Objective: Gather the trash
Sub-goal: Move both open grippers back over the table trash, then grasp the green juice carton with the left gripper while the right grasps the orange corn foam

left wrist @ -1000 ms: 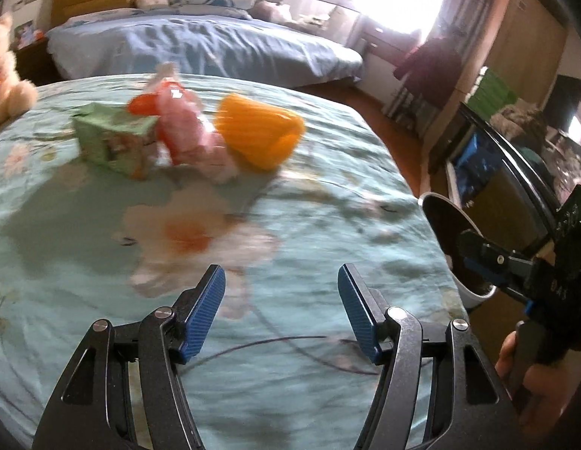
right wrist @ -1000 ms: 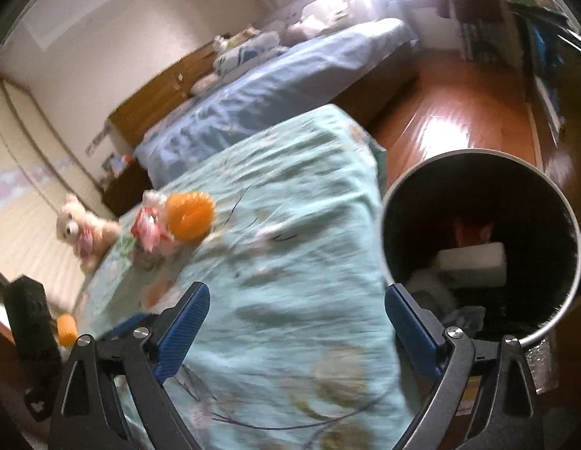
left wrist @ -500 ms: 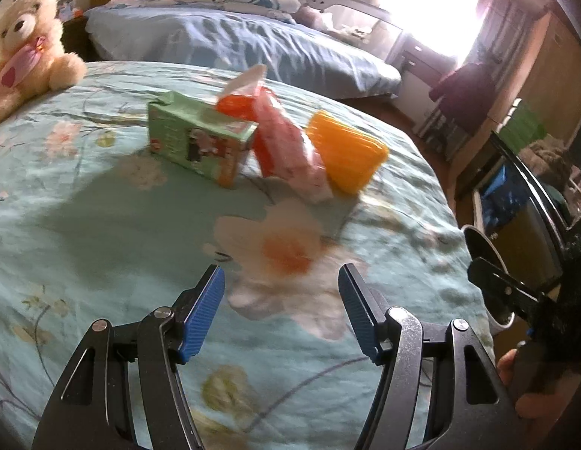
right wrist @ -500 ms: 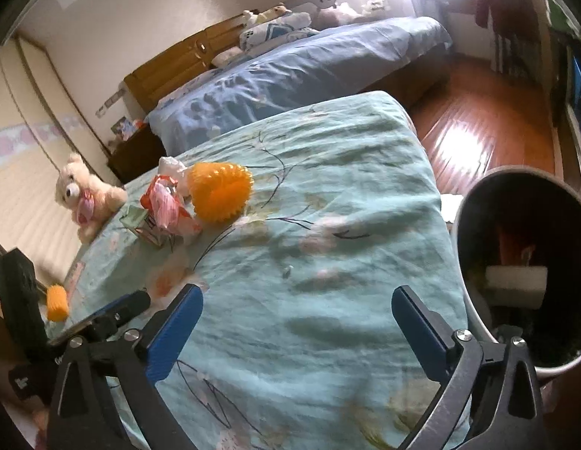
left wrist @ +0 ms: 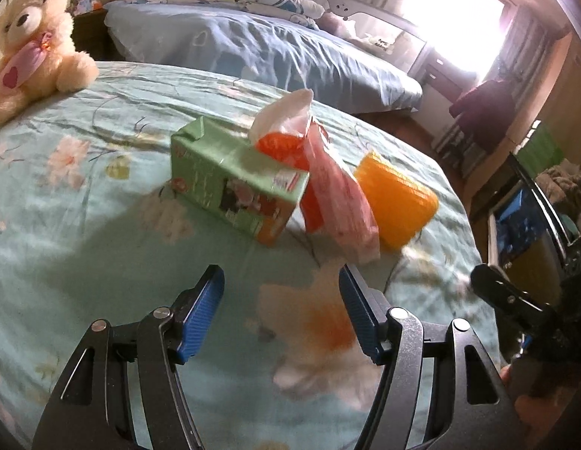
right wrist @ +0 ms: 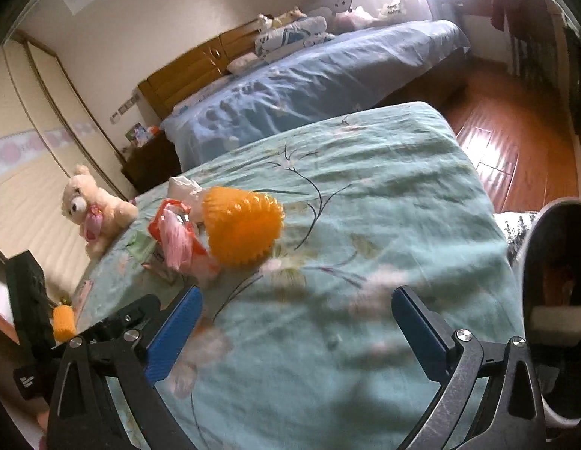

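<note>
The nearer bed (left wrist: 84, 225), covered by a light green sheet with a flower print, carries all the trash, and a second bed (left wrist: 275, 52) with a blue cover stands behind it, next to a wooden headboard and a bright window. The floor (right wrist: 515, 142) on the right is brown wood. A cream teddy bear (left wrist: 31, 41) sits on the green sheet, far ahead and to the left of the left tool (left wrist: 281, 311). The left tool hangs over the sheet with its 2 blue pads partly apart and nothing between them. Straight ahead of it, near but not touching, lies a green carton (left wrist: 234, 180) on its side; a pink and red wrapper (left wrist: 339, 195) leans on the carton's right end, and a white tissue (left wrist: 283, 116) sticks up behind. Just to the right of the wrapper stands an orange spiky cup (left wrist: 395, 202). The right tool (right wrist: 296, 333) is opened very wide and holds nothing; its jaws have just been opening, with only the sheet under them. From this tool the orange cup is ahead and a little to the left, well apart, and the wrapper is on its far left side. A round dark trash bin (right wrist: 553, 285) stands at the right of the right tool, beside the bed edge, with a white piece inside.
</note>
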The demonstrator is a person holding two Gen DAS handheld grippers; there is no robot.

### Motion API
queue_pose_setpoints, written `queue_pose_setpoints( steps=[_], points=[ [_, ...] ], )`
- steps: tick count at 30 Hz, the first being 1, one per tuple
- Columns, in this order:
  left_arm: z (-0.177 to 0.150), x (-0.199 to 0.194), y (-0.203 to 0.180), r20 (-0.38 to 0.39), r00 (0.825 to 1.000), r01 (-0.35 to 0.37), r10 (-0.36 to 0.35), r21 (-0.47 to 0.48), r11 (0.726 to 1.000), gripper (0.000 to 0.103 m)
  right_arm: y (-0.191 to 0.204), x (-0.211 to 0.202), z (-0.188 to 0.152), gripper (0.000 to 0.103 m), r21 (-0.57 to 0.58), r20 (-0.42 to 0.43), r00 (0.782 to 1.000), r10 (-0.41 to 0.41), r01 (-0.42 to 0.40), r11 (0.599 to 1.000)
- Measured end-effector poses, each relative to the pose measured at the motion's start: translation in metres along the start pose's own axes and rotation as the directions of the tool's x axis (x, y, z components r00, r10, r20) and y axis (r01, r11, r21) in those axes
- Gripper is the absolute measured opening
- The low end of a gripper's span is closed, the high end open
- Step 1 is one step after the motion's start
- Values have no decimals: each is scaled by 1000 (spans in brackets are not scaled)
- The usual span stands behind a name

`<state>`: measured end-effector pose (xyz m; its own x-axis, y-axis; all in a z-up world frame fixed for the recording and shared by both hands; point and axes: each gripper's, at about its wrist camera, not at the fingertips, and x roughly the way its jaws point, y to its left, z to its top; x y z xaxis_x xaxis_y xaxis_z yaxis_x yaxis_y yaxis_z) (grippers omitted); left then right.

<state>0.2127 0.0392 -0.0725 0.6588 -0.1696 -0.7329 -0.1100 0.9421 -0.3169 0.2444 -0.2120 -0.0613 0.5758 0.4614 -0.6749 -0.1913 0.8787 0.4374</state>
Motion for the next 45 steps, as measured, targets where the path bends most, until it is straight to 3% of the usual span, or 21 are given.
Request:
queue_pose_setpoints(
  steps=[11, 13, 16, 20, 22, 23, 24, 35, 45],
  points=[
    [27, 30, -2, 10, 998, -68, 69, -51, 996, 71, 13, 49, 31, 100, 1, -43, 997, 70, -70, 998],
    [31, 34, -3, 20, 996, -91, 92, -53, 994, 71, 17, 59, 35, 95, -3, -60, 996, 72, -72, 997],
    [32, 34, -2, 35, 991, -123, 125, -55, 991, 70, 23, 69, 37, 79, -30, -70, 996, 55, -57, 998],
    [33, 35, 5, 39, 991, -127, 130, -79, 989, 47, 24, 72, 37, 53, -41, -69, 995, 69, -72, 997],
    [32, 33, 5, 46, 989, -140, 143, -72, 988, 33, 24, 69, 35, 49, -45, -58, 996, 63, -66, 997],
    [30, 33, 5, 39, 989, -142, 145, -66, 988, 16, 24, 68, 34, 45, -47, -56, 997, 61, -63, 997],
    [29, 34, 7, 26, 991, -130, 132, -66, 989, 8, 24, 66, 33, 42, -49, -54, 997, 59, -62, 997],
    [2, -6, 14, 63, 997, -48, 48, -4, 999, 5, 11, 33, 11, 29, 1, -41, 996, 81, -81, 997],
    [-35, -38, 15, 10, 1000, 11, -12, 119, 993, 5, 4, -1, -17, 26, 34, -46, 994, 96, -94, 995]
  ],
)
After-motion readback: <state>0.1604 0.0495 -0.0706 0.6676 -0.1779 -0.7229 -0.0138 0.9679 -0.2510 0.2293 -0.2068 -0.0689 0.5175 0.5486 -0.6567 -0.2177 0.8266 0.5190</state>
